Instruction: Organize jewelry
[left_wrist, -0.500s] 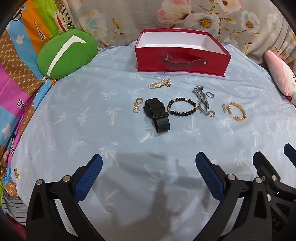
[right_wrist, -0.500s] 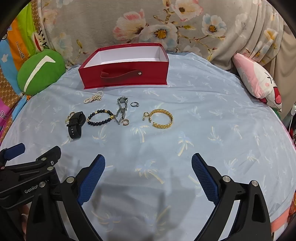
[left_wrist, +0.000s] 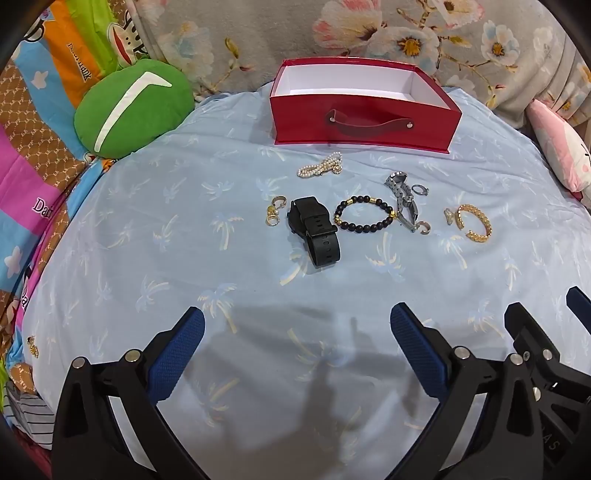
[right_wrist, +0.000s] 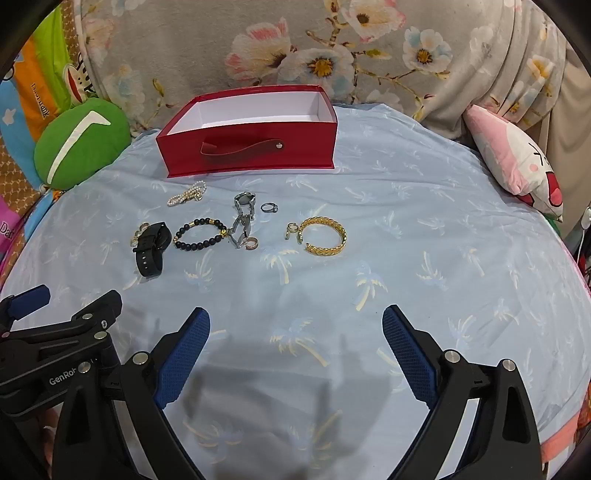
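An open red box (left_wrist: 364, 122) (right_wrist: 251, 155) with a white inside stands at the far side of the blue sheet. In front of it lie a pearl bracelet (left_wrist: 319, 168) (right_wrist: 186, 197), a black watch (left_wrist: 314, 229) (right_wrist: 151, 247), a black bead bracelet (left_wrist: 364, 218) (right_wrist: 199, 234), a silver watch (left_wrist: 402, 201) (right_wrist: 242, 221), a gold cuff (left_wrist: 474, 223) (right_wrist: 325, 236) and several small rings. My left gripper (left_wrist: 297, 350) and right gripper (right_wrist: 295, 350) are open and empty, low over the near sheet, well short of the jewelry.
A green round cushion (left_wrist: 133, 107) (right_wrist: 83, 142) lies at the back left. A pink plush pillow (right_wrist: 517, 158) lies at the back right. A floral cloth (right_wrist: 332, 48) hangs behind the box. The right gripper's body shows in the left wrist view (left_wrist: 546, 354).
Both grippers have moved slightly forward towards the jewelry. Nothing on the sheet has moved.
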